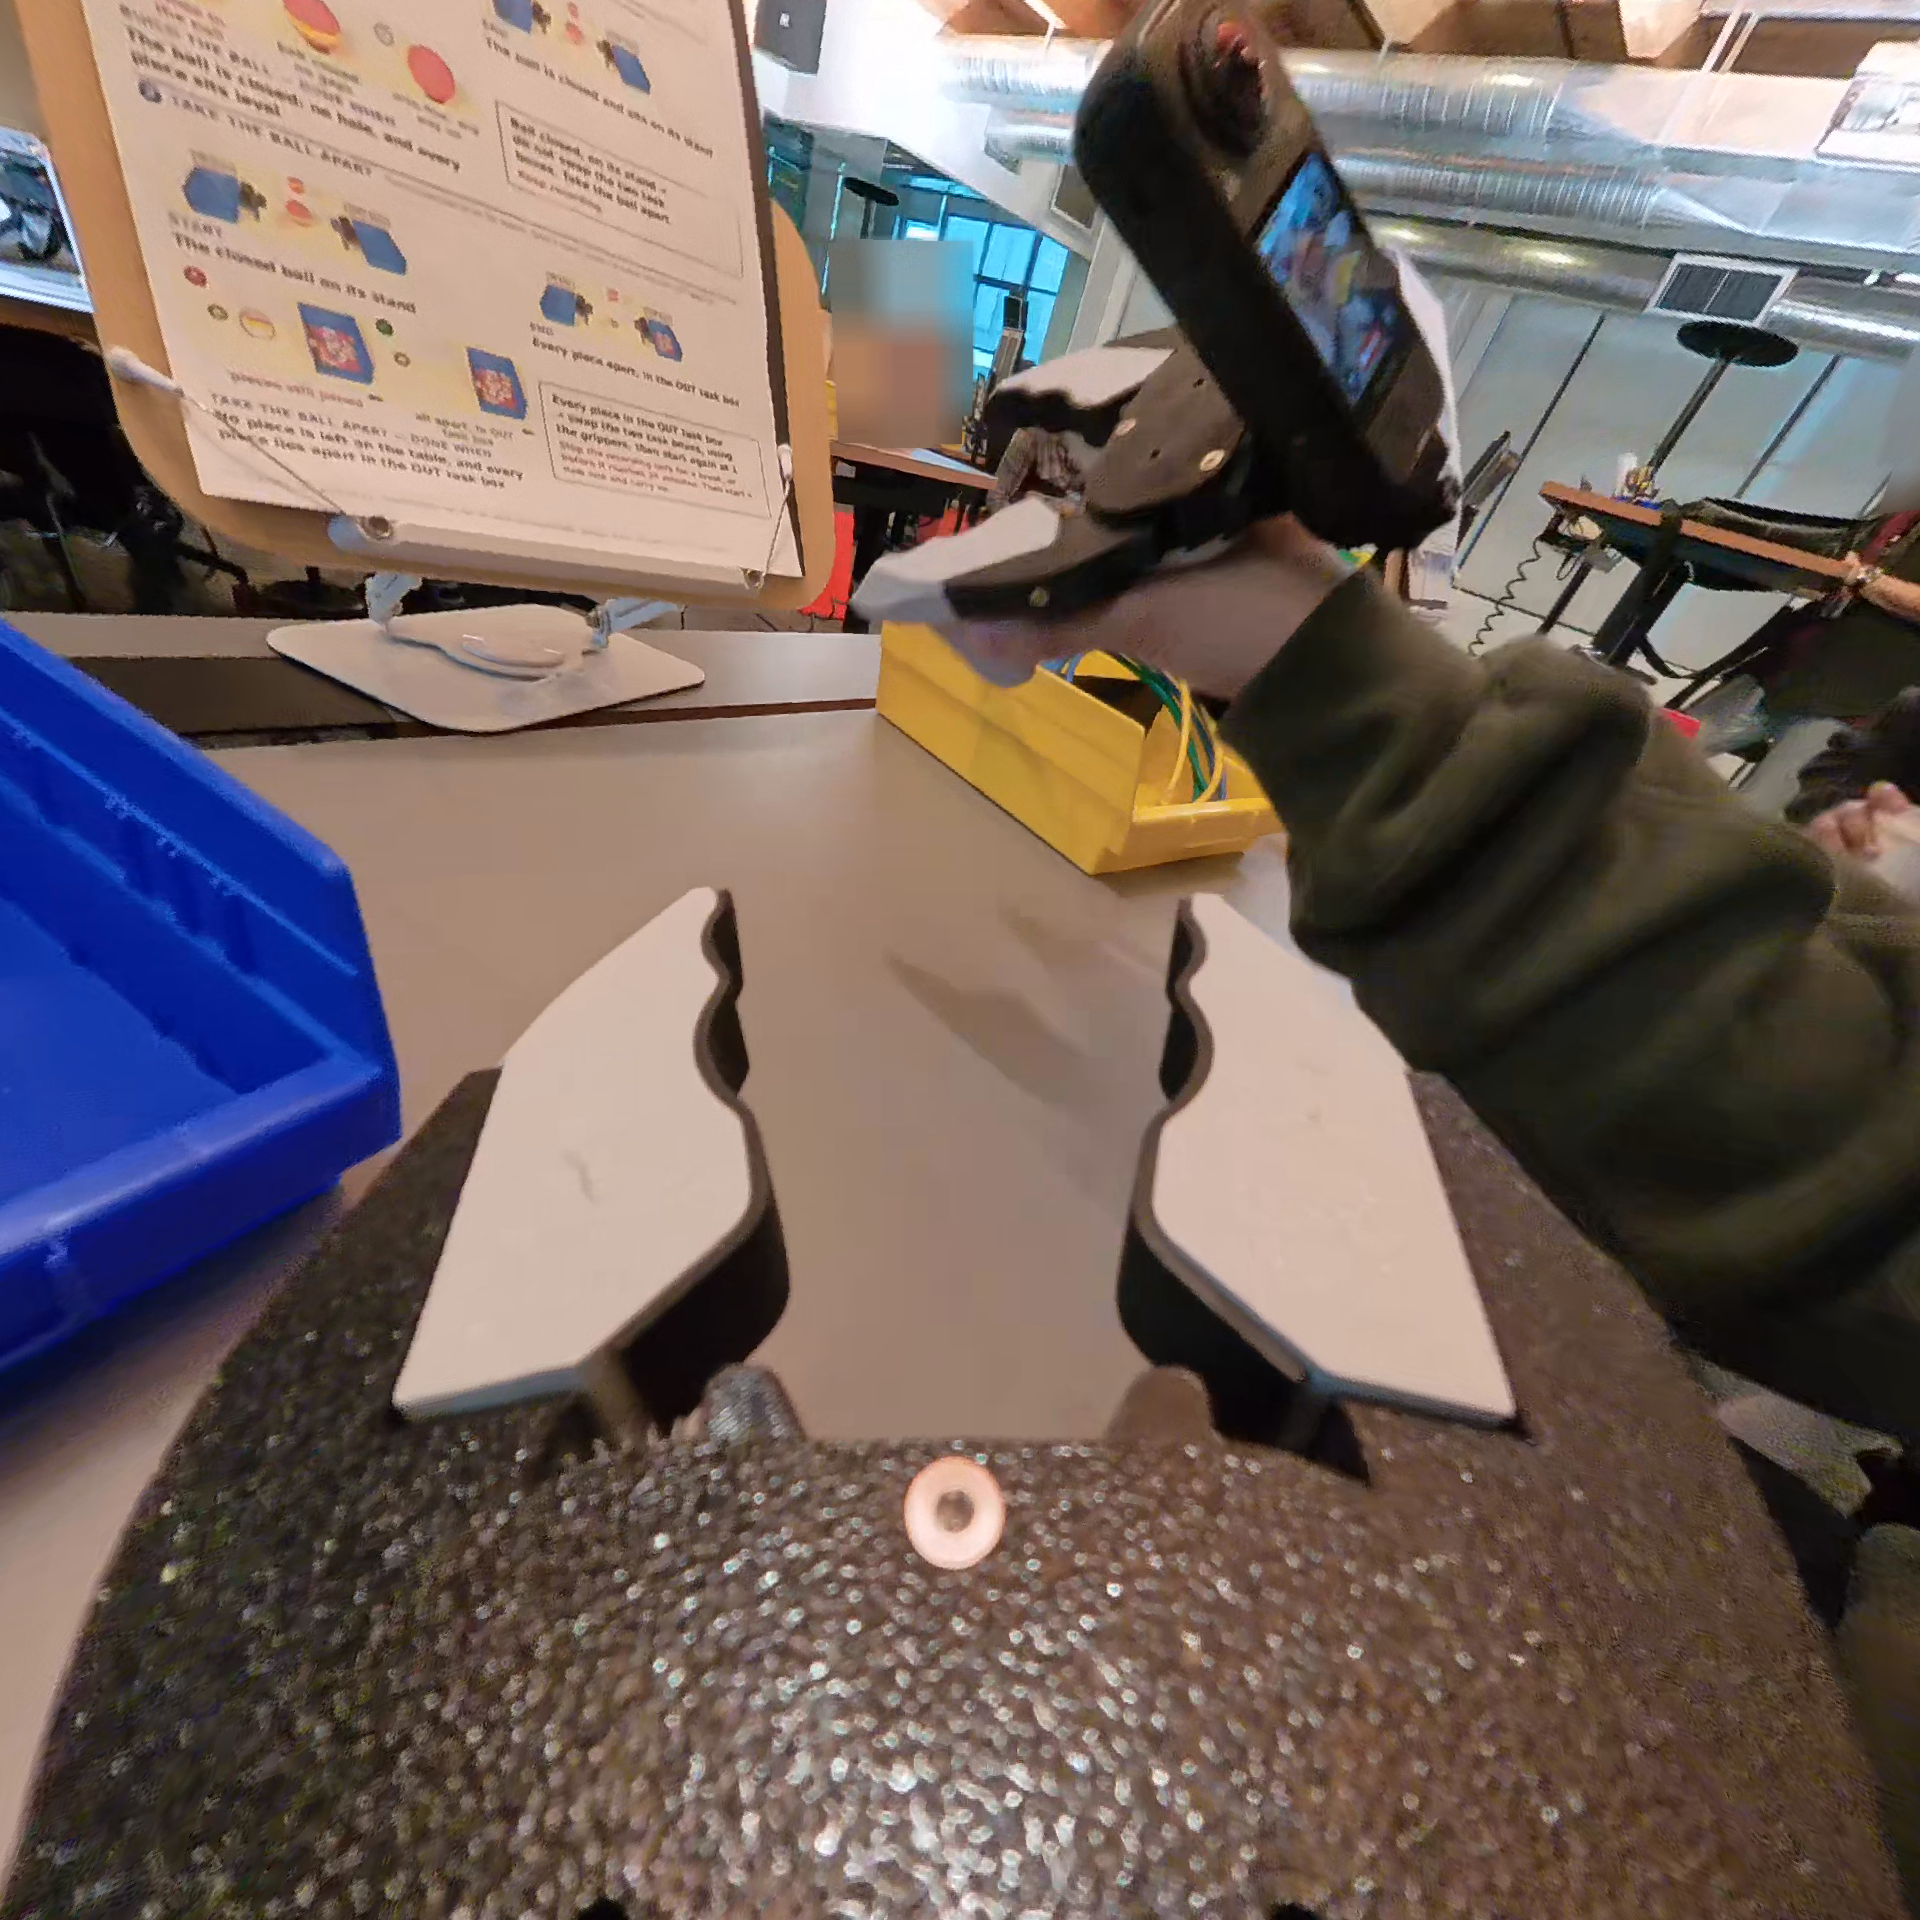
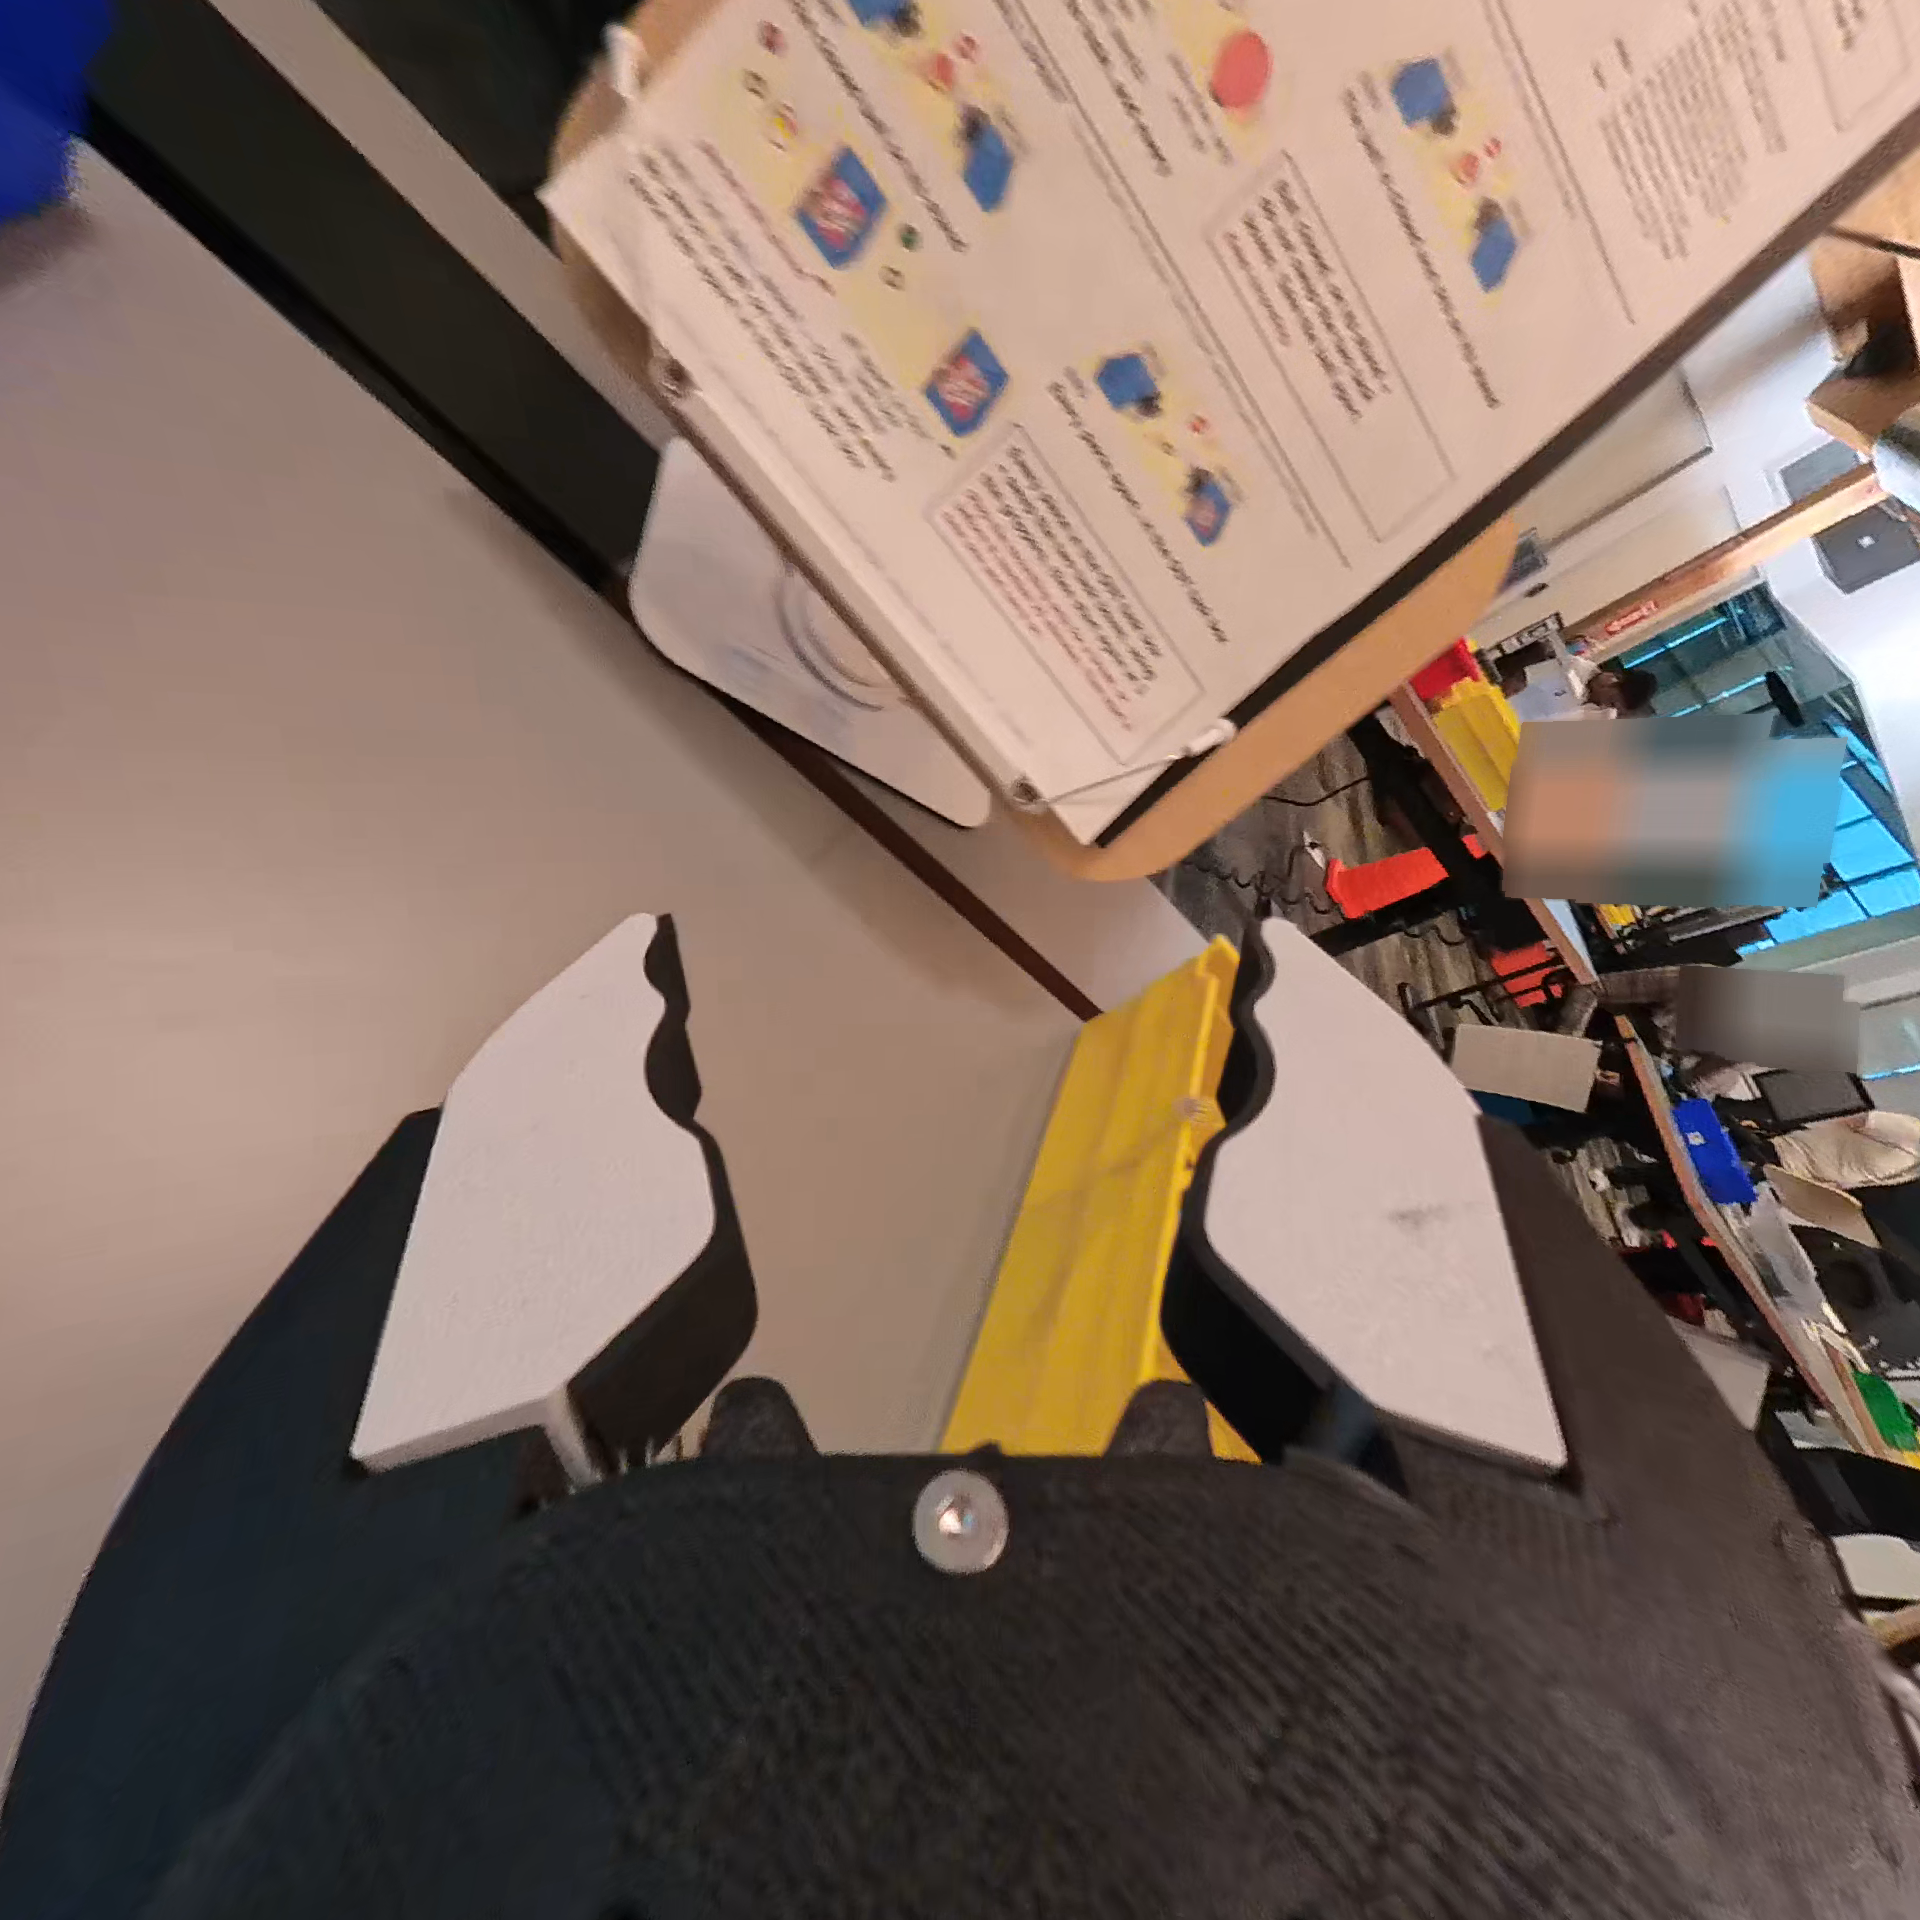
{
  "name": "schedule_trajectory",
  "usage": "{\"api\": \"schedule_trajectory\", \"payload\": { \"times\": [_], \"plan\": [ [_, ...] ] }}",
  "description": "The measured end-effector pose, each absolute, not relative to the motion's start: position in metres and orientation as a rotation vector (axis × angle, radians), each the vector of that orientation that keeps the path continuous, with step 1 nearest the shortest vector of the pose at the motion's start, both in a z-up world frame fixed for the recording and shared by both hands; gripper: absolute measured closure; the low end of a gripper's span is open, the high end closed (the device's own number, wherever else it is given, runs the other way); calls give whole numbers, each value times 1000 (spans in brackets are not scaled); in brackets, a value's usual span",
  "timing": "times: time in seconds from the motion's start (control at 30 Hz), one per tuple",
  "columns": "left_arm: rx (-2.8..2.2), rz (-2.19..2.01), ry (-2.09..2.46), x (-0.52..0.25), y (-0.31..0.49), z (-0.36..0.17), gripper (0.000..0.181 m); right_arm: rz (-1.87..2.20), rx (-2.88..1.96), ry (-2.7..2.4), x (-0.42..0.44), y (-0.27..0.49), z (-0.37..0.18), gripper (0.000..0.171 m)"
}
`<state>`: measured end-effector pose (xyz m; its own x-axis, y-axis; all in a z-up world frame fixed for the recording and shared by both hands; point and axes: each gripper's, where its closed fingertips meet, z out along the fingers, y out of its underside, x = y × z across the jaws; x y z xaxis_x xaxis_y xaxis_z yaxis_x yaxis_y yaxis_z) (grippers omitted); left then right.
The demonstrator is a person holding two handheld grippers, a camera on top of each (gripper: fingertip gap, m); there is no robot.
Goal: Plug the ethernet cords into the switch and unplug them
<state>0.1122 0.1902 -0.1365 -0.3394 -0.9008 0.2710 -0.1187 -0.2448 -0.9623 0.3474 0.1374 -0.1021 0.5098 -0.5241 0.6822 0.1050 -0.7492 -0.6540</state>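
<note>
1. In the left wrist view we see our left gripper (image 1: 951,935) at the lower centre of the frame, its two grey fingers (image 1: 613,1164) spread wide apart with only bare grey table (image 1: 623,831) between them.
2. Our right gripper (image 1: 940,499) shows in the upper middle of that frame, held in the air by a hand (image 1: 1174,634) in a dark green sleeve (image 1: 1558,987); its fingers are parted and hold nothing.
3. In the right wrist view the same right gripper (image 2: 956,956) fills the lower part of the tilted frame, fingers apart and empty.
4. A yellow bin (image 1: 1049,758) sits right of centre in the left wrist view, below the raised gripper; coloured ethernet cords (image 1: 1184,727), yellow, green and blue, lie coiled inside it. In the right wrist view only its yellow wall (image 2: 1101,1226) shows, between the fingers.
5. We cannot make out the switch in either view.
6. A blue bin (image 1: 177,1039) takes the left edge of the left wrist view.
7. An instruction sheet (image 1: 447,260) on a stand (image 1: 488,665) occupies the upper left there.
</note>
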Motion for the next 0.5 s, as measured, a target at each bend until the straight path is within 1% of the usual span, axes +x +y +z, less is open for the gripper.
{"api": "schedule_trajectory", "payload": {
  "times": [0.17,0.33,0.4,0.5],
  "plan": [
    [-1260,-1647,1414,108,183,-123,87,-1196,-2111,310,304,167,-118,68],
    [-1256,-1730,1409,105,171,-108,71,-1202,-2106,320,279,187,-132,63],
    [-1260,-1754,1384,105,169,-104,66,-1242,-2097,299,271,195,-135,62],
    [-1288,-1789,1363,106,169,-104,66,-1279,-2098,254,262,205,-141,60]
  ]
}}
